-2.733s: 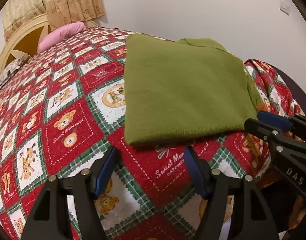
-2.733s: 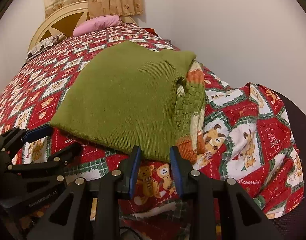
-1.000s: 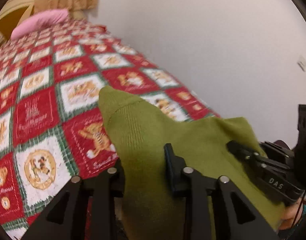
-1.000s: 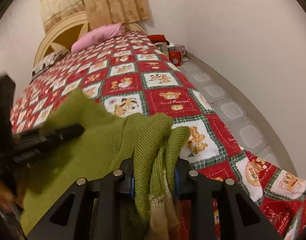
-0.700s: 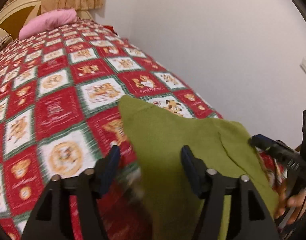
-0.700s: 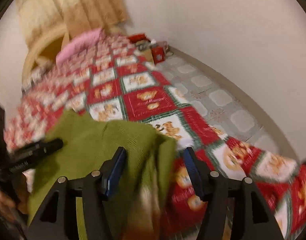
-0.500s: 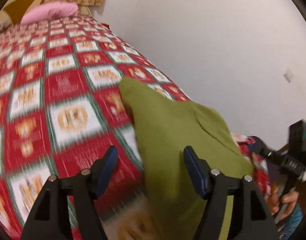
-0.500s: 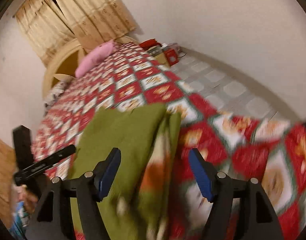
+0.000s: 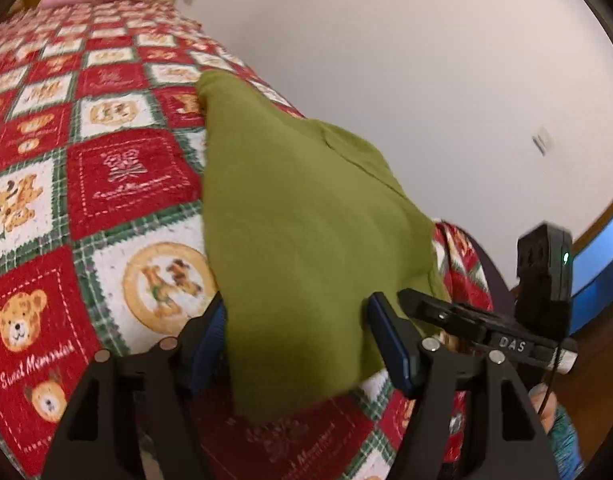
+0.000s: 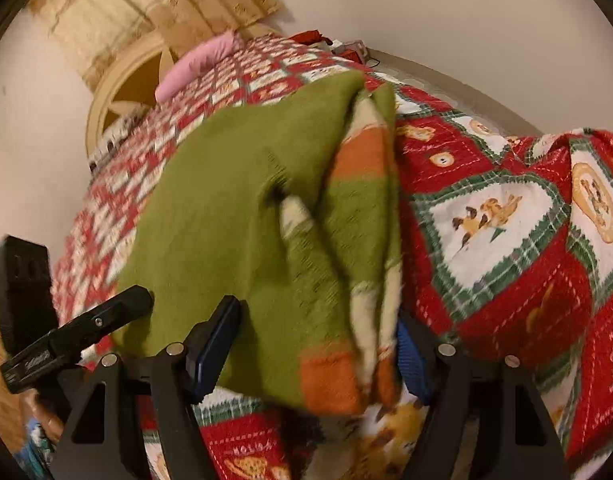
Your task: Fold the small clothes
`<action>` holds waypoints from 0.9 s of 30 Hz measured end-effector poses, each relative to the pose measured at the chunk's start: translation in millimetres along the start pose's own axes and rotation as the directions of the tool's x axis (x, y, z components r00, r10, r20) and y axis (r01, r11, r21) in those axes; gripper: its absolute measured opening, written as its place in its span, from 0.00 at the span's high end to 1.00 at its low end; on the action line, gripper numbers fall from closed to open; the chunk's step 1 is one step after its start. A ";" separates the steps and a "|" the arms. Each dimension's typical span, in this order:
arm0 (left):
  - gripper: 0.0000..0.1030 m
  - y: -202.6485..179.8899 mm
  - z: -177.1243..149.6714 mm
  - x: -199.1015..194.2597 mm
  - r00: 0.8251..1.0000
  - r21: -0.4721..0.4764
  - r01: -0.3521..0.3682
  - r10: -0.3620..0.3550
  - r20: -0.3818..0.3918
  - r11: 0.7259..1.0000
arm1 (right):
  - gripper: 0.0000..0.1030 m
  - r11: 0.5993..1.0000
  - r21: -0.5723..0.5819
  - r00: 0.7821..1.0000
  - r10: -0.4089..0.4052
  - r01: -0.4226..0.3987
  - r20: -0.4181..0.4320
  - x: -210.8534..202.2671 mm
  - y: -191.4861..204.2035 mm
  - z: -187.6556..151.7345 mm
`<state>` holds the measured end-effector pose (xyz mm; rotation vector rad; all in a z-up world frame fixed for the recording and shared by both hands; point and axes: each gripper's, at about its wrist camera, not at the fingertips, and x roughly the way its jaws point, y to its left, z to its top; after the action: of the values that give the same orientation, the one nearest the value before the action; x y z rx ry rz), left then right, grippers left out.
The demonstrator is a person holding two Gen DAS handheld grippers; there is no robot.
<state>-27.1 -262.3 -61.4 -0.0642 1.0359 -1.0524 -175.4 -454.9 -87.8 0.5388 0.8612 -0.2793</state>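
A folded green knit sweater [image 9: 302,216] lies on the red teddy-bear quilt [image 9: 122,176] near the bed's foot. In the right wrist view the sweater [image 10: 242,200] shows striped orange and cream sleeves folded along its right side. My left gripper [image 9: 298,336] is open, its blue-padded fingers apart on either side of the sweater's near edge. My right gripper [image 10: 318,344] is open too, fingers spread around the sweater's near edge. The right gripper shows in the left wrist view [image 9: 466,320], and the left gripper in the right wrist view [image 10: 86,324].
A pink pillow [image 10: 198,64] and a cream headboard [image 10: 118,92] are at the far end of the bed, with beige curtains behind. A white wall runs along the right side. Tiled floor and small red items [image 10: 346,48] lie beside the bed.
Both grippers carried the sweater's near edge up and over, then opened and let go. The sweater now lies folded in half and both grippers have drawn back toward its near edge.
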 end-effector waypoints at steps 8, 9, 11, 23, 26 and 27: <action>0.71 -5.8 11.6 -15.4 1.000 -0.010 -0.025 0.025 -0.012 1.000 | 0.71 0.987 0.114 0.994 0.112 -0.112 0.013 -22.5 0.4 0.3; 0.71 -8.8 12.3 -21.0 1.000 -0.009 -0.028 0.028 -0.011 1.000 | 0.72 0.980 0.137 0.990 0.141 -0.142 0.019 -27.0 -0.6 0.4; 0.71 -12.2 14.4 -30.0 0.999 -0.037 -0.035 0.034 -0.034 0.999 | 0.73 0.964 0.183 0.981 0.193 -0.195 0.026 -36.0 -5.1 -0.7; 0.60 -3.6 -15.0 -7.7 0.977 0.018 -0.209 0.210 -0.031 0.978 | 0.75 0.980 0.171 0.994 0.097 -0.103 0.044 -22.1 -13.8 -36.2; 0.58 -6.9 -21.2 -16.9 0.973 0.025 -0.230 0.230 -0.020 0.973 | 0.70 0.977 0.192 0.995 0.079 -0.089 0.061 -27.1 -12.4 -40.2; 0.58 -9.4 -23.7 -21.4 0.971 0.032 -0.238 0.238 -0.016 0.971 | 0.66 0.981 0.179 0.995 0.066 -0.078 0.071 -32.6 -9.6 -43.9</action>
<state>-52.7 -241.9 -55.6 0.0933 1.0179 -0.8507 -228.3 -437.9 -88.9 0.7256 0.7562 -0.3091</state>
